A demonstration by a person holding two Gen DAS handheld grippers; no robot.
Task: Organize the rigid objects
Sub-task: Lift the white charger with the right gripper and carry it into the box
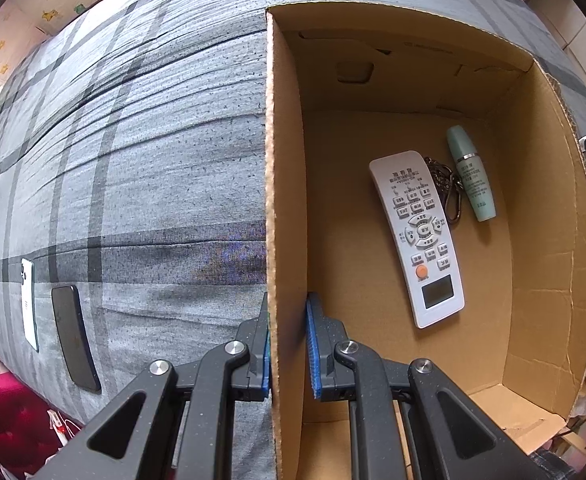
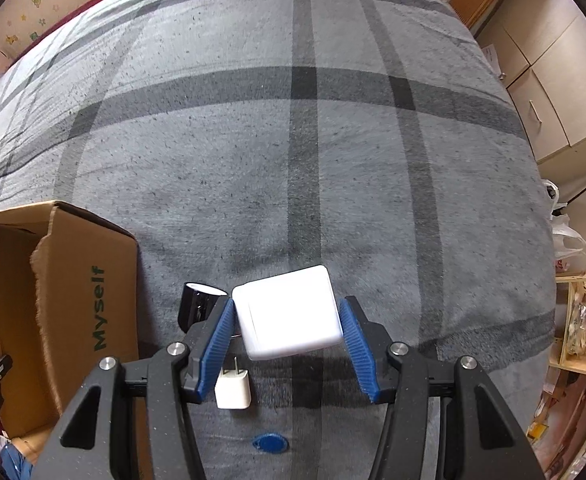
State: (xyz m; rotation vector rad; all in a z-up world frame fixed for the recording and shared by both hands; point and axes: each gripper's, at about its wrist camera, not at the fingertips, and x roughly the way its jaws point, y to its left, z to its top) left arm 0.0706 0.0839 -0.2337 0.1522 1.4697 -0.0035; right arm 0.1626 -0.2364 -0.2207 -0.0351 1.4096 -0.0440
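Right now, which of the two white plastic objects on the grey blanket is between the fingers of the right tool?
The large white square block, between the open blue fingers. The small white plug charger lies lower, outside them.

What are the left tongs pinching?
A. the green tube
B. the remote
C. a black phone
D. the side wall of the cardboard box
D: the left tongs sit one finger outside and one inside the cardboard box wall, while the remote lies untouched inside.
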